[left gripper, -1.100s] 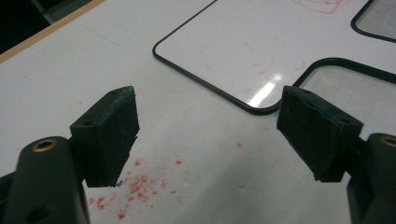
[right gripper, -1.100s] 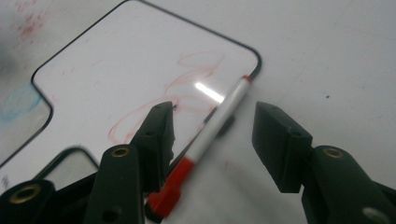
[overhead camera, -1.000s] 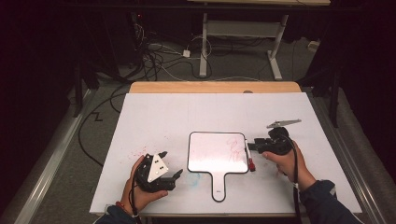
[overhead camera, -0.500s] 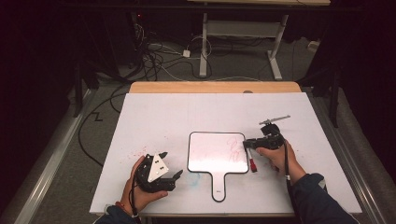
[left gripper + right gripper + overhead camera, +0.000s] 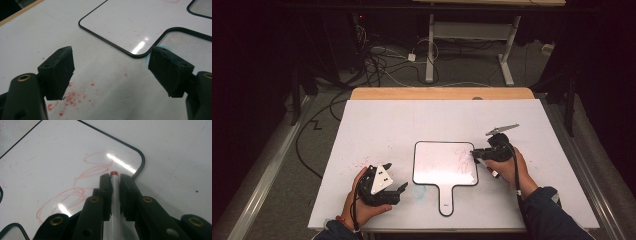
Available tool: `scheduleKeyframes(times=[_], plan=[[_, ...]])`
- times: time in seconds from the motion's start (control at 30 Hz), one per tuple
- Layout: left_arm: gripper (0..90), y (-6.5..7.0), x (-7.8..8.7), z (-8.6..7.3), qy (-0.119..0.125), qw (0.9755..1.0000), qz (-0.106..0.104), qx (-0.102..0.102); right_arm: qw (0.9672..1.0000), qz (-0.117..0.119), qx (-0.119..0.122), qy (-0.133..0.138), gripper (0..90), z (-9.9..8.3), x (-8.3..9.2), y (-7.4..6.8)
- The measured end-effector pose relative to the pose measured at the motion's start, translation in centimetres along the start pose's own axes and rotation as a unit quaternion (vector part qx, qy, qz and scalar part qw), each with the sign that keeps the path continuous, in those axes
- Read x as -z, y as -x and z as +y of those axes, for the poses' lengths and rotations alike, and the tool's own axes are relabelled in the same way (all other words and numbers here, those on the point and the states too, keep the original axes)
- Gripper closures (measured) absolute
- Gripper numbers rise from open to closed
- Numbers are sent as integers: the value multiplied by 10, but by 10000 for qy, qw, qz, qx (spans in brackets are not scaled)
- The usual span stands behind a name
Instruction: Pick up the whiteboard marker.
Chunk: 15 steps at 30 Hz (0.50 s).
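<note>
A white paddle-shaped whiteboard (image 5: pixel 437 165) with a black rim lies mid-table, with red scribbles (image 5: pixel 95 167) near its right corner. My right gripper (image 5: pixel 473 153) sits at the board's right edge. Its jaws have just been closing and are now shut on a white marker (image 5: pixel 114 195), whose red tip (image 5: pixel 114 173) pokes out over the board (image 5: pixel 50 157). In the high view the marker (image 5: pixel 487 169) slants back under the hand. My left gripper (image 5: pixel 396 176) rests open near the board's lower left corner. Nothing lies between its pads (image 5: pixel 60 72), which face the board's handle (image 5: pixel 175 40).
Red ink specks (image 5: pixel 72 100) and a faint blue smear (image 5: pixel 419 190) stain the white table cover (image 5: pixel 412 120). A wooden table edge (image 5: pixel 442 93) runs along the back. Beyond it, cables and desk legs (image 5: pixel 430 50) stand on the dark floor.
My right gripper has moved left to the board's right edge and closed on the marker that lay there. The left hand has kept still.
</note>
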<state>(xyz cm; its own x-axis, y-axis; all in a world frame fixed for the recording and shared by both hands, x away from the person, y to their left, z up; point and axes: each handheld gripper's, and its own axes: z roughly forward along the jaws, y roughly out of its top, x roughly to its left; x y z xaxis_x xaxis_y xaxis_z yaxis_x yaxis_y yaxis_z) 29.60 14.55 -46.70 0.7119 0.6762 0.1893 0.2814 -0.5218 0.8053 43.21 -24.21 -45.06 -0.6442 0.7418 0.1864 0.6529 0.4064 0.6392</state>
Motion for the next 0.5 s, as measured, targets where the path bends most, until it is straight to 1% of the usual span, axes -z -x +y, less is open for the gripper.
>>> scheduleKeyframes(times=[0.03, 0.07, 0.1, 0.17, 0.2, 0.23, 0.27, 0.3, 0.33, 0.37, 0.43, 0.47, 0.5], plan=[[200, 0, 0, 0, 13, 10000, -12, 29, 10000, -1, -4, 68, 815, 1, 3, -1], [202, 0, -1, 1, 33, 10000, -22, 53, 9998, -6, 13, 219, 815, 2, 9, -3], [204, 0, -2, 4, 39, 9998, -90, 145, 9996, 11, 18, 290, 815, 3, 12, -4], [207, 0, -3, 6, 70, 9998, -124, 172, 9990, 56, 85, 430, 815, 4, 19, -8], [209, -1, -6, 13, 182, 9993, -222, 251, 9984, 90, 157, 537, 816, 5, 23, -12], [214, -1, -8, 17, 254, 9988, -284, 308, 9980, 114, 190, 588, 816, 5, 25, -14], [217, -1, -8, 17, 254, 9988, -284, 308, 9975, 116, 247, 654, 816, 6, 28, -17], [223, -1, -10, 21, 315, 9983, -335, 361, 9968, 109, 296, 735, 816, 6, 31, -20], [226, 0, -15, 31, 432, 9964, -540, 493, 9961, 127, 307, 821, 816, 7, 33, -22], [227, 0, -15, 31, 432, 9964, -540, 493, 9952, 164, 352, 894, 816, 7, 35, -25], [247, 3, -21, 42, 522, 9948, -716, 507, 9937, 143, 437, 1020, 816, 7, 39, -31], [250, 9, -29, 55, 614, 9926, -930, 476, 9927, 163, 497, 1087, 816, 7, 41, -34], [251, 12, -34, 63, 664, 9916, -1011, 458, 9918, 182, 539, 1144, 816, 7, 43, -37]])
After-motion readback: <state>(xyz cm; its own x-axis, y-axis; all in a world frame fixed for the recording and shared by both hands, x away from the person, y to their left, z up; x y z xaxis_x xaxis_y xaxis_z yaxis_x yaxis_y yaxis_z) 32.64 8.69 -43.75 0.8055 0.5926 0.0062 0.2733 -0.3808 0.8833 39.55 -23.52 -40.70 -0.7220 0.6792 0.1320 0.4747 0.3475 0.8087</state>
